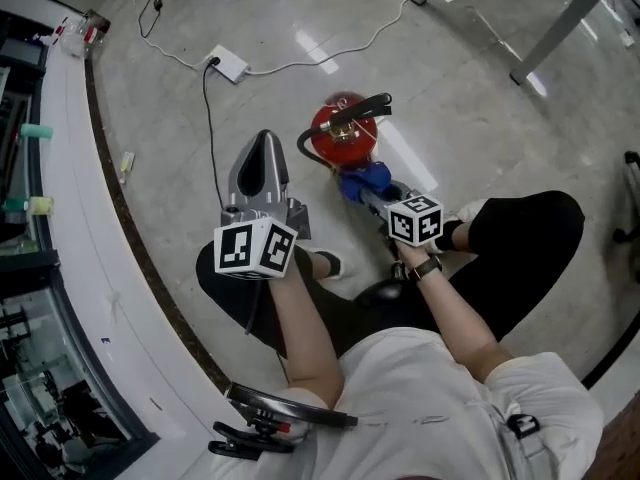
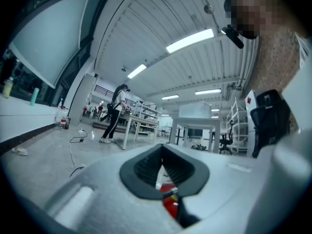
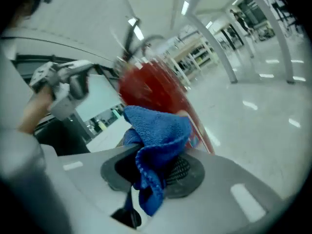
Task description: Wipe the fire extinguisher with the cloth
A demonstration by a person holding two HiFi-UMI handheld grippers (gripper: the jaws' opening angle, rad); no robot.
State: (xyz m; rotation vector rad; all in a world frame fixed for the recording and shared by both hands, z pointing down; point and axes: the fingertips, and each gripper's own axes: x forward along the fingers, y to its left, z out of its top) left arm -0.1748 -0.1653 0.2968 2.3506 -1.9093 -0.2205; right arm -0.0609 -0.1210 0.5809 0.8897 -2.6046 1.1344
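Note:
A red fire extinguisher (image 1: 343, 135) with a black handle and hose stands on the floor in front of the kneeling person. A blue cloth (image 1: 364, 180) is bunched against its near side. My right gripper (image 1: 374, 196) is shut on the cloth. In the right gripper view the cloth (image 3: 156, 130) hangs out of the right gripper (image 3: 151, 165) and touches the blurred red extinguisher (image 3: 151, 94). To the left of the extinguisher my left gripper (image 1: 264, 150) is shut on nothing and apart from it. In the left gripper view a strip of the extinguisher (image 2: 169, 204) shows behind the left gripper (image 2: 162, 150).
A white power strip (image 1: 228, 64) with trailing cables lies on the floor behind the extinguisher. Table legs (image 1: 558, 30) stand at the far right. A long white ledge (image 1: 70, 198) runs down the left side. The person's black-trousered leg (image 1: 525, 238) is at the right. Another person (image 2: 116, 113) stands by distant tables.

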